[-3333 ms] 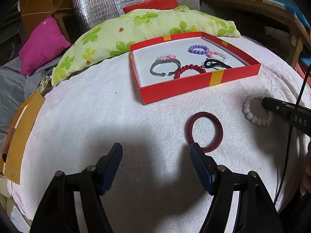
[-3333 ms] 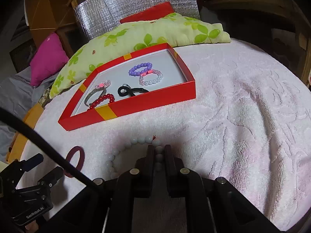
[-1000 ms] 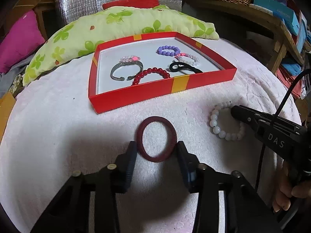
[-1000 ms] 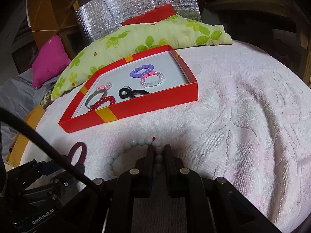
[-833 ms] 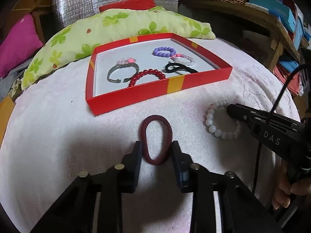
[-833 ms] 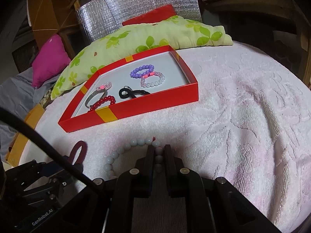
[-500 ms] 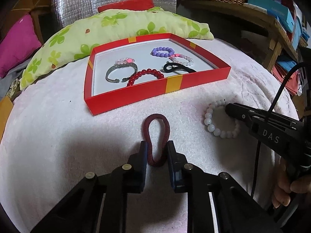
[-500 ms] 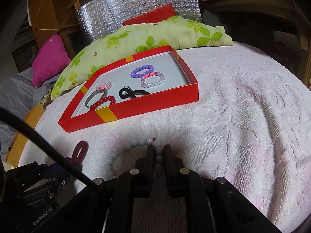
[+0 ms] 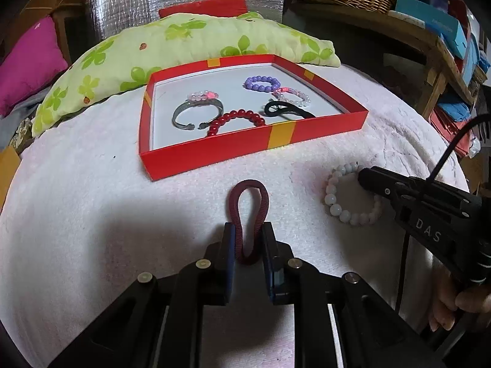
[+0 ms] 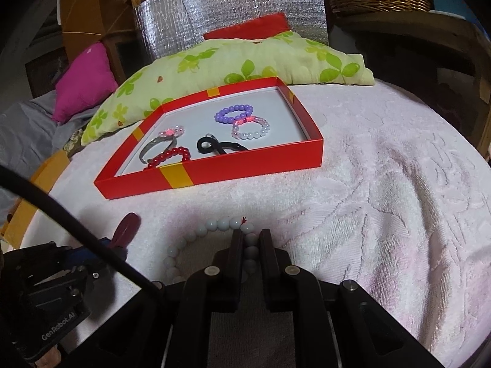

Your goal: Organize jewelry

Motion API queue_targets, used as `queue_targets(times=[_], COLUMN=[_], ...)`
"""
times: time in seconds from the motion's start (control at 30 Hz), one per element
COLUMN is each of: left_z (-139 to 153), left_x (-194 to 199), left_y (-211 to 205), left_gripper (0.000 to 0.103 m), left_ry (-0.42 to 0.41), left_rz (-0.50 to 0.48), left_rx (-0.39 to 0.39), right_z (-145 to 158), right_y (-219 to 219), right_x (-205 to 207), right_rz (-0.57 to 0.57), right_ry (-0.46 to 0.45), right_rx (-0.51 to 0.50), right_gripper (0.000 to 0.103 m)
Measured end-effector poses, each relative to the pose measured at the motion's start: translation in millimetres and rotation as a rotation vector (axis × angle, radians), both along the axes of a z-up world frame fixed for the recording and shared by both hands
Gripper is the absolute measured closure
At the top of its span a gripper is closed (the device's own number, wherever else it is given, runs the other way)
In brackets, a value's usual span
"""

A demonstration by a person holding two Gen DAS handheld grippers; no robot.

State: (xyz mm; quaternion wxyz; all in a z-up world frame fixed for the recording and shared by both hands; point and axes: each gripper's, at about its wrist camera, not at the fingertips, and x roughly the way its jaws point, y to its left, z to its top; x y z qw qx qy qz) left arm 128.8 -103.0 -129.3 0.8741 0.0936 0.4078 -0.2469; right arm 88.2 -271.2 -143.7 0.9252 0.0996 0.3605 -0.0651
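A dark red elastic band (image 9: pixel 263 197) lies on the white towel, squeezed into a narrow loop by my left gripper (image 9: pixel 248 230), whose pads press on its near end. My right gripper (image 10: pixel 249 234) is shut on the near side of a white bead bracelet (image 10: pixel 221 224) resting on the towel. The left wrist view shows that bracelet (image 9: pixel 334 205) at the right, with the right gripper (image 9: pixel 363 176) on it. Beyond both stands a shallow red box (image 9: pixel 251 150) with several bracelets, a silver bangle (image 9: pixel 184 116) and a black hair tie (image 9: pixel 285 110) inside.
A green-leaf pillow (image 9: pixel 190 46) lies behind the box, with a pink cushion (image 9: pixel 27 67) at the far left. A wooden shelf with boxes (image 9: pixel 442 40) stands at the right. A black cable (image 10: pixel 61 211) crosses the right wrist view. A hand (image 9: pixel 451 303) holds the right gripper.
My left gripper has closed around the dark red band and pinched the round ring into a narrow loop. The right gripper stays shut on the white bracelet, unmoved.
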Motion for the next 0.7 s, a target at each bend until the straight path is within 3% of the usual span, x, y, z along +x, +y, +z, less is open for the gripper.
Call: queue_targets(times=[0.43, 0.7], left_z=[3, 14], left_x=[8, 11], left_y=[22, 39], left_gripper=[0.086, 0.086], left_ry=[0.024, 0.026], left_rz=[0.091, 0.117], left_rx=[-0.038, -0.132], right_z=[12, 20], right_y=[8, -3], right_x=[-12, -17], right_rz=[0.031, -0.005], right_ry=[-0.08, -0.125], right_rx=[0.003, 0.051], right_gripper=[0.091, 0.092])
